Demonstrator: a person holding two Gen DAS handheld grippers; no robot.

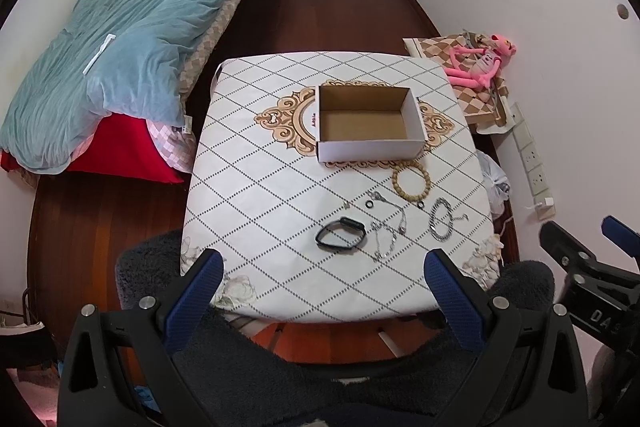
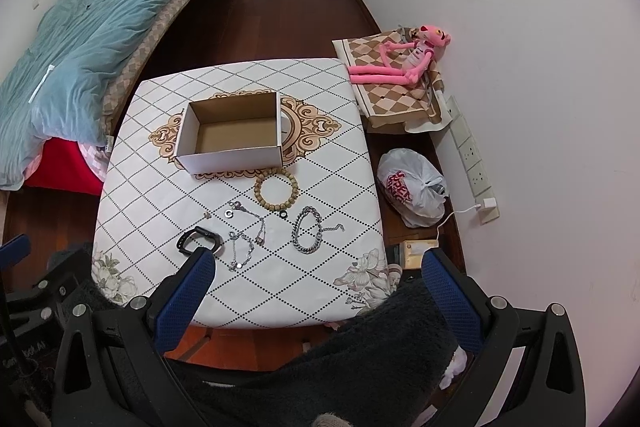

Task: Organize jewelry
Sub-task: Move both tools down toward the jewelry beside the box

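Note:
An open, empty cardboard box sits mid-table on the patterned cloth. In front of it lie a wooden bead bracelet, a black band, thin silver chains, a thick silver chain bracelet and two small black rings. My left gripper is open and empty, held above the table's near edge. My right gripper is open and empty, also near the front edge; it shows at the right of the left wrist view.
The table stands between a bed with a blue duvet on the left and a wall on the right. A pink plush toy lies on a checkered cushion. A white plastic bag sits on the floor.

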